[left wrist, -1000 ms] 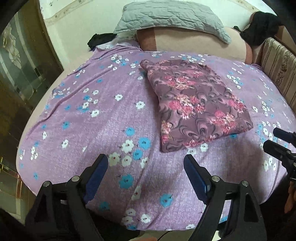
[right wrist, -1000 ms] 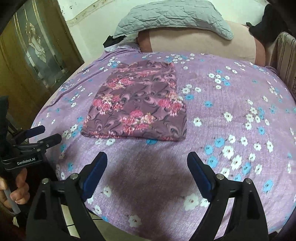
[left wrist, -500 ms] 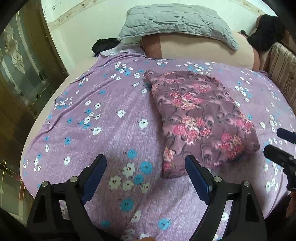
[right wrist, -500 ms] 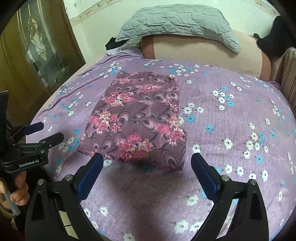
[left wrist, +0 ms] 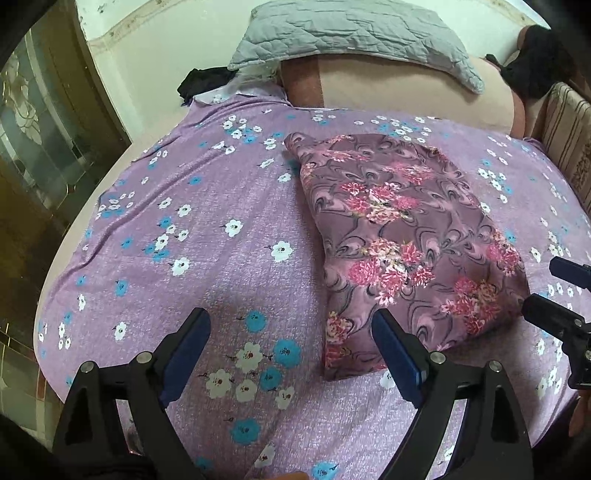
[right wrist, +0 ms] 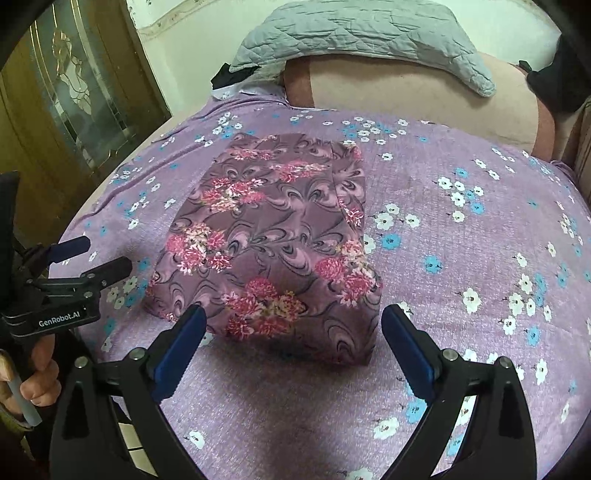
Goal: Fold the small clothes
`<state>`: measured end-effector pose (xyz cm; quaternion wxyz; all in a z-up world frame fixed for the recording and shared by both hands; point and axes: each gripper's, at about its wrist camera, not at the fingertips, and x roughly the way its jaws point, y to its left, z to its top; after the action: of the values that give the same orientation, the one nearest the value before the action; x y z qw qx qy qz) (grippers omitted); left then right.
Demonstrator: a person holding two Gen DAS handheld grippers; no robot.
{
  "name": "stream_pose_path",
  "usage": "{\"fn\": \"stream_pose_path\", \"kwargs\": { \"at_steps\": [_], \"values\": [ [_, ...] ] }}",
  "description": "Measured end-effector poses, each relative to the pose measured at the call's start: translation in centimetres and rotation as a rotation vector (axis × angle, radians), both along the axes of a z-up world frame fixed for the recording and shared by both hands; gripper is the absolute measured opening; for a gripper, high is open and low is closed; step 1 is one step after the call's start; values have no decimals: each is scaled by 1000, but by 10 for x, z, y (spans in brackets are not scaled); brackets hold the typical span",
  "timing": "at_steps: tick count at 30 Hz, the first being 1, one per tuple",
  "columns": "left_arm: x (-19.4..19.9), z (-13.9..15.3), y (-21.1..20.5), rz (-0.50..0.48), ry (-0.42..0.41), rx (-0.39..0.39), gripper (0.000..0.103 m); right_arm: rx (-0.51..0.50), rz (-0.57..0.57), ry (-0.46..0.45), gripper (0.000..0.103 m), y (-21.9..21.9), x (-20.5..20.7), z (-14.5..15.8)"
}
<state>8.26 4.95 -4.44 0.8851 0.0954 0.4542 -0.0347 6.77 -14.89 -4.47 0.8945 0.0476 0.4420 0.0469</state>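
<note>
Both grippers have drawn nearer to the folded garment since a second ago, its near edge now lying just beyond their fingertips, and both pairs of jaws have just been opening, with nothing pinched in either; largest in view is the bed, covered by a purple flowered sheet (left wrist: pixel 221 206) that fills most of each picture; at its far end sits a long pink bolster (left wrist: pixel 406 88) with a grey quilted pillow (left wrist: pixel 351 29) lying on top; in the middle of the sheet lies the folded garment (right wrist: pixel 280 236), mauve with pink flower clusters, flat and roughly rectangular; the right gripper (right wrist: pixel 293 341) hangs over its near edge, jaws spread wide and apart from the cloth; the left gripper (left wrist: pixel 291 341) hangs just left of the garment's near corner, jaws likewise spread, its right finger over that corner; a hand (right wrist: pixel 35 380) grips the left gripper's handle at the right view's left edge.
</note>
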Motion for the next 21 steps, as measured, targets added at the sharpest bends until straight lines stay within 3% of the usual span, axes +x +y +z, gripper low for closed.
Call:
{"fn": "stream_pose_path", "kwargs": {
  "at_steps": [21],
  "values": [
    [22,1,-6,-5,-13,-49,92,18,-2,-16,96,-7,23,1]
  ]
}}
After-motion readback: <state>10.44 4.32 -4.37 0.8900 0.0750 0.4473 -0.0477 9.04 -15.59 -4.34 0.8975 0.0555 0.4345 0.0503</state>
